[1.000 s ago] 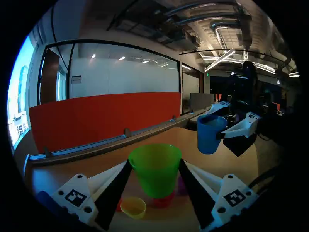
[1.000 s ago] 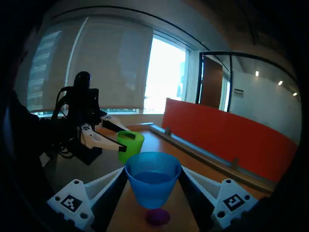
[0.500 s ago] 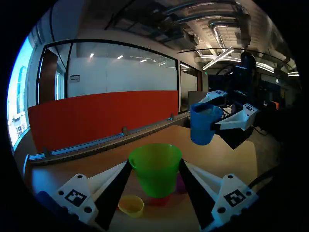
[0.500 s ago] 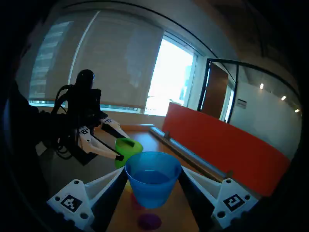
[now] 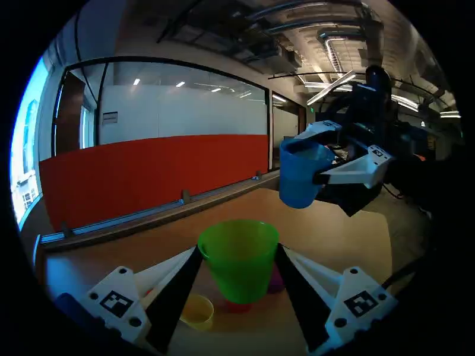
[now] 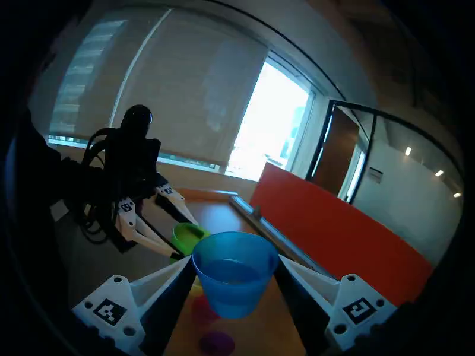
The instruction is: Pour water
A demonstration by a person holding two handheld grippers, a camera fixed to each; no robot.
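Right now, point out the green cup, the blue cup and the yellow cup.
green cup (image 5: 238,264): left gripper view, front wall.
blue cup (image 6: 234,292): right gripper view, front wall.
yellow cup (image 5: 199,310): left gripper view, inner wall.

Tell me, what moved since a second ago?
The right tool lifted the blue cup higher and nearer the green cup. The left tool kept gripping the green cup upright. The water stayed inside the blue cup.

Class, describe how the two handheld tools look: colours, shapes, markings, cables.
Both the left tool and right tool have white, wedge-shaped fingers with black inner pads, each finger carrying a square black-and-white marker. Farther off, each shows a black body with a rounded top; black cables loop from the left one.
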